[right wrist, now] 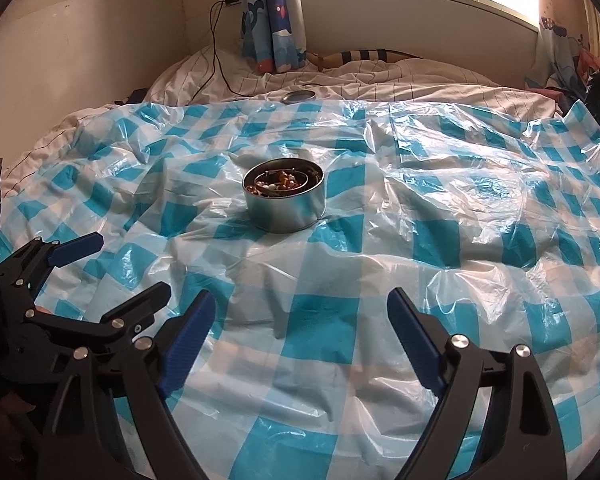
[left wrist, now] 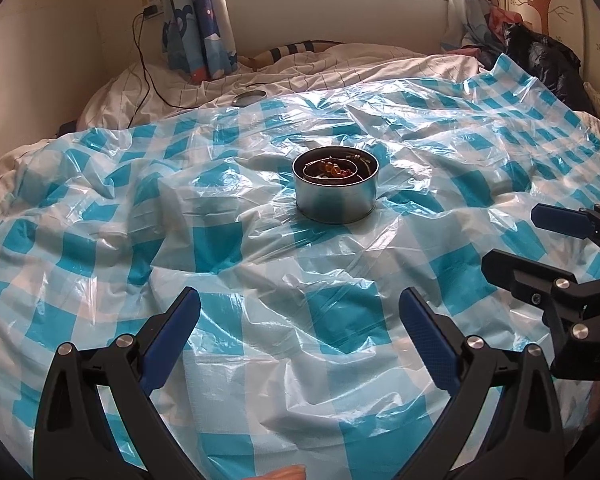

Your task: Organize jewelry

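Observation:
A round metal tin (left wrist: 335, 187) stands open on the blue-and-white checked plastic sheet (left wrist: 260, 280) in the middle of the bed. It holds jewelry (left wrist: 334, 169): amber beads, pale beads and metal rings, seen also in the right wrist view (right wrist: 283, 182). The tin shows there too (right wrist: 284, 200). My left gripper (left wrist: 300, 308) is open and empty, well short of the tin. My right gripper (right wrist: 300, 312) is open and empty, also short of the tin. The right gripper shows at the right edge of the left wrist view (left wrist: 516, 240), the left gripper at the left of the right wrist view (right wrist: 128, 264).
The tin's lid (left wrist: 249, 97) lies at the far edge of the sheet, also in the right wrist view (right wrist: 298, 96). A black charger cable (left wrist: 148, 76) runs over the striped bedding. Curtains (left wrist: 198, 20) hang at the back. Dark clothes (left wrist: 540, 56) pile at the far right.

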